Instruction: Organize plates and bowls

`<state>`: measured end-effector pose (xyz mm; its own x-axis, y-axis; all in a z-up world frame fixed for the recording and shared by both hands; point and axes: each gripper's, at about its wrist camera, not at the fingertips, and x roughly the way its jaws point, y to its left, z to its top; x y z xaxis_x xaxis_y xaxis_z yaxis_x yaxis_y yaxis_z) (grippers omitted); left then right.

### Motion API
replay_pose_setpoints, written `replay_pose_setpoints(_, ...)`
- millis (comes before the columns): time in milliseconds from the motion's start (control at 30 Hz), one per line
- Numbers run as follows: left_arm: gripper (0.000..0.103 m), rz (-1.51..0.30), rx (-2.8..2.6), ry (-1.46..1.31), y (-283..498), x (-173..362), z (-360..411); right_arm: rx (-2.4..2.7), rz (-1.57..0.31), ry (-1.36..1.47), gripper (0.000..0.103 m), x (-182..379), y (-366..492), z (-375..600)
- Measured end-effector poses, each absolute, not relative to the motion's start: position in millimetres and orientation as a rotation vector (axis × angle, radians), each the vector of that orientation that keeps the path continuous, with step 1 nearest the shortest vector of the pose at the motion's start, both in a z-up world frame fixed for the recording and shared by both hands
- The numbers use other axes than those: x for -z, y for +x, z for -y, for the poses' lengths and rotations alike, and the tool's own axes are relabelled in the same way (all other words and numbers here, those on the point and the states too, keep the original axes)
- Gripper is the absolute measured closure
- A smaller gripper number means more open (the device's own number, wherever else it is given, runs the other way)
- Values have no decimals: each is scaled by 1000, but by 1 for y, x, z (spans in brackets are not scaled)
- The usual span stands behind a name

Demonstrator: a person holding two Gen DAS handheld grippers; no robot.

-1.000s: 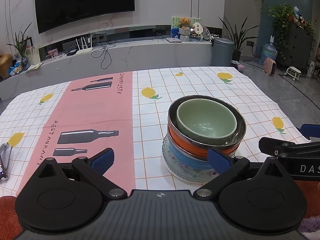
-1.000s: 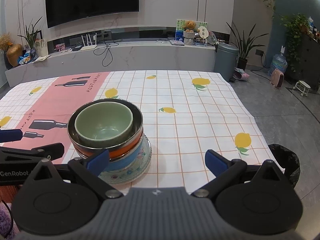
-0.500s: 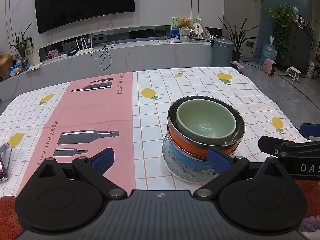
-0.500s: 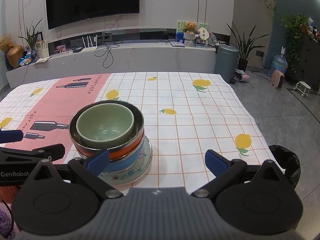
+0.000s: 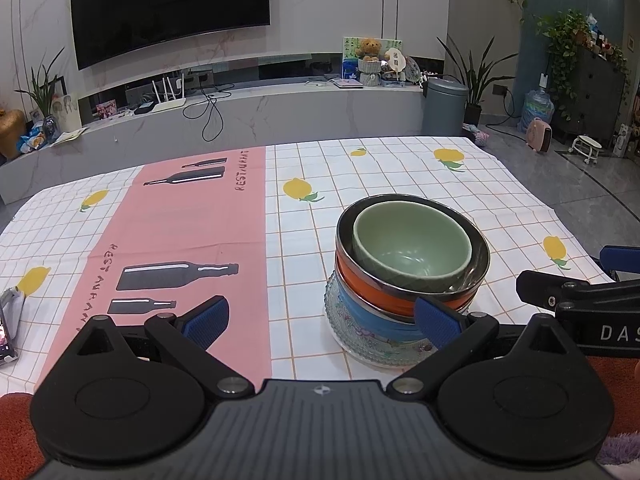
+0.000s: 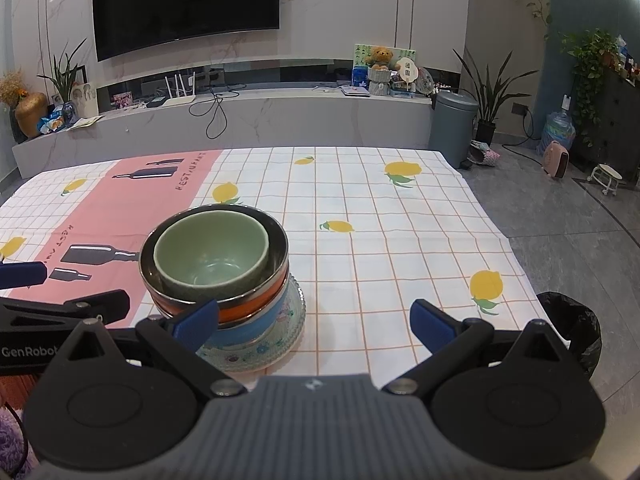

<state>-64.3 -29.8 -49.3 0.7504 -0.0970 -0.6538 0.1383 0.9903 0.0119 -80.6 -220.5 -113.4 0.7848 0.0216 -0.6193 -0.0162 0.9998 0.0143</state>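
One stack stands on the table near its front edge. A green bowl [image 5: 412,246] sits in a steel bowl [image 5: 478,262], on an orange bowl [image 5: 376,298], on a blue bowl [image 5: 374,322], on a patterned glass plate [image 5: 340,330]. The stack also shows in the right wrist view, green bowl [image 6: 210,254] on top, glass plate [image 6: 294,320] at the bottom. My left gripper [image 5: 322,318] is open and empty, its right finger in front of the stack. My right gripper [image 6: 314,322] is open and empty, its left finger in front of the stack.
The table carries a checked lemon tablecloth [image 5: 400,172] with a pink strip [image 5: 180,220]. A phone [image 5: 6,332] lies at the left edge. A black bin bag [image 6: 576,320] hangs off the table's right corner. A TV wall and counter stand behind.
The right wrist view has shifted slightly, with the stack now a little more to the right and higher in it. The left gripper has barely moved.
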Motion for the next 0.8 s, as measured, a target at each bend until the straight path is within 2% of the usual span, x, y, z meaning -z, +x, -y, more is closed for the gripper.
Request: replay_pose_setpoints(800,0,-713,127,55,-65,47,28,-24,-679,4,3,111,-78,219)
